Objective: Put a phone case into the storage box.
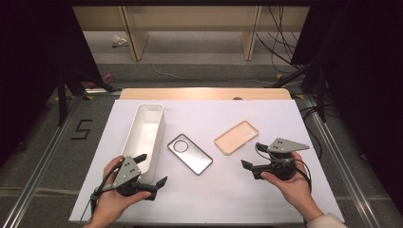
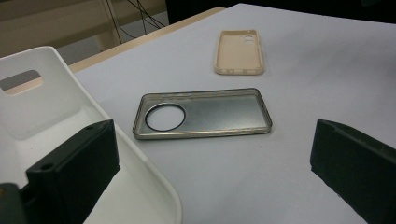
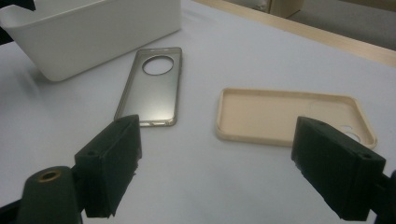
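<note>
Both claws released and empty: left claw (image 1: 151,170) by the white bin (image 1: 144,134), right claw (image 1: 252,156) facing the beige case (image 1: 236,137). Grey case (image 1: 189,154) flat mid-surface between them, so we can pick either.

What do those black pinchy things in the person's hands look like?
Each is a black tool with two blocky black jaws. The left gripper and the right gripper each carry a grey three-cornered plate on top and trail a black cable. A pale sleeve covers the right wrist.
</note>
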{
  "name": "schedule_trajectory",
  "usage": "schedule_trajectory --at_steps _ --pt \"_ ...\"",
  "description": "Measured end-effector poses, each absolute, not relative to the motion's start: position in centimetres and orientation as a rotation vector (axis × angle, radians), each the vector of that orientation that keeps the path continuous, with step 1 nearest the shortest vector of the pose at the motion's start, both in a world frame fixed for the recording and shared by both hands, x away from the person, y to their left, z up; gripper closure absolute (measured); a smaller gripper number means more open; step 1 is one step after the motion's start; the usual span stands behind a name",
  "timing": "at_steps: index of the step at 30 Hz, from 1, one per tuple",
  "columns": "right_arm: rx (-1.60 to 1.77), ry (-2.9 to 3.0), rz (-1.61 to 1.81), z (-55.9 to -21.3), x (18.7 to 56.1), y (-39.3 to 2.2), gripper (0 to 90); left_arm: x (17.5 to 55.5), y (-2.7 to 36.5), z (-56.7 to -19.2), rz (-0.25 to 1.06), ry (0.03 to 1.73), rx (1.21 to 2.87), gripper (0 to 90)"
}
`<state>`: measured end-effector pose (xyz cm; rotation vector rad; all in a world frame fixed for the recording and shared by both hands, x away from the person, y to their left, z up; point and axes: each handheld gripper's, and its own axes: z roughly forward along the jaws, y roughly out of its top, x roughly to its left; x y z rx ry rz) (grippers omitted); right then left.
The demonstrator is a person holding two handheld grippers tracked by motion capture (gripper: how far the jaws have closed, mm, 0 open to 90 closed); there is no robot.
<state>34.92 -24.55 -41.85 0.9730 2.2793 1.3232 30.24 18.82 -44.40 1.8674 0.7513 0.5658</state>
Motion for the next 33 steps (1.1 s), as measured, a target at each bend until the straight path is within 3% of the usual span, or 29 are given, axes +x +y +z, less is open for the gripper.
schedule_trajectory --at_steps 14,16,19,20,21,23,24,25,26,33 --pt "0.979 2.278 1.314 -41.8 35.0 -24.4 17.2 30.2 18.8 -44.4 0.564 0.751 1.864 1.4" --pt "0.983 2.277 1.319 -41.8 35.1 -24.3 20.5 30.2 18.8 -44.4 0.564 0.751 1.863 1.5" --pt "0.967 2.296 1.305 -41.7 35.3 -23.7 36.2 30.2 18.7 -44.4 0.565 0.752 1.863 1.6" --pt "0.951 2.313 1.283 -41.7 35.5 -23.2 51.4 30.2 18.7 -44.3 0.565 0.750 1.862 1.7" --pt "0.951 2.313 1.283 -41.7 35.5 -23.2 51.4 30.2 18.7 -44.3 0.565 0.750 1.862 1.7" --pt "0.918 2.339 1.259 -41.6 35.8 -22.4 64.2 30.2 18.7 -44.3 0.565 0.751 1.862 1.7" --pt "0.892 2.367 1.228 -41.6 36.1 -21.5 75.7 30.2 18.7 -44.4 0.563 0.751 1.861 1.9" --pt "0.892 2.367 1.228 -41.6 36.1 -21.5 75.7 30.2 18.7 -44.3 0.564 0.750 1.861 1.9" --pt "0.873 2.401 1.193 -41.6 36.6 -20.6 84.7 30.2 18.7 -44.3 0.564 0.749 1.861 1.9" --pt "0.905 2.489 1.083 -42.4 39.0 -17.7 90.0 30.1 18.8 -44.3 0.564 0.749 1.856 2.1"
